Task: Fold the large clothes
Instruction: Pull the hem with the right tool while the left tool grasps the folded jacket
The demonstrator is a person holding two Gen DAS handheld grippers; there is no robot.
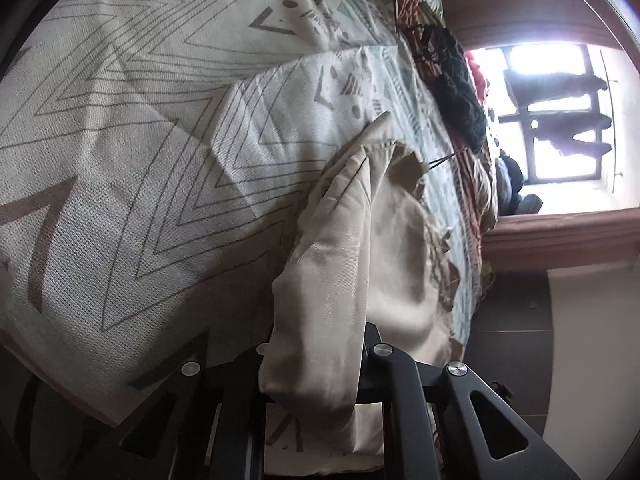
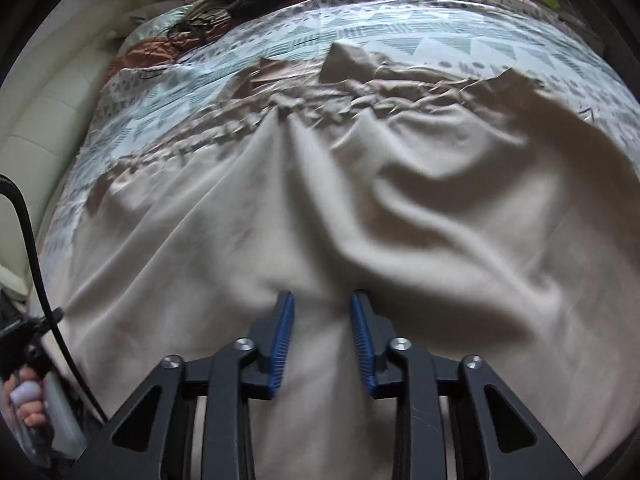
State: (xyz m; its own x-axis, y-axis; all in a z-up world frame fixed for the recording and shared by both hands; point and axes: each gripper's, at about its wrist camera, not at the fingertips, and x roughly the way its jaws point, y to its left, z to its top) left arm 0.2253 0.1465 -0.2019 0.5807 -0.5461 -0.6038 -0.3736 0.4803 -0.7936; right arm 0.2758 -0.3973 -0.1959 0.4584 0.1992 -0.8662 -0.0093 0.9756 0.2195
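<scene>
Fingers [image 1: 372, 344] of my left gripper [image 1: 316, 356] were clamped on a fold of the beige garment [image 2: 360, 208] near the bed's edge, their pads hidden; only my right view showed the right gripper [image 2: 322, 300] narrow, blue pads [image 2: 282, 344] pressing into cloth spread across the patterned bedspread [image 1: 140, 140]. Dark knitwear [image 1: 460, 96] lay by the far edge.

No word, label, brand or number can be read in either view. The bedspread [image 1: 168, 128] filling the left of the left wrist view bears only zigzag lines, triangles and dots. These seem to be pattern and not lettering, though the far marks are small and blurred.
</scene>
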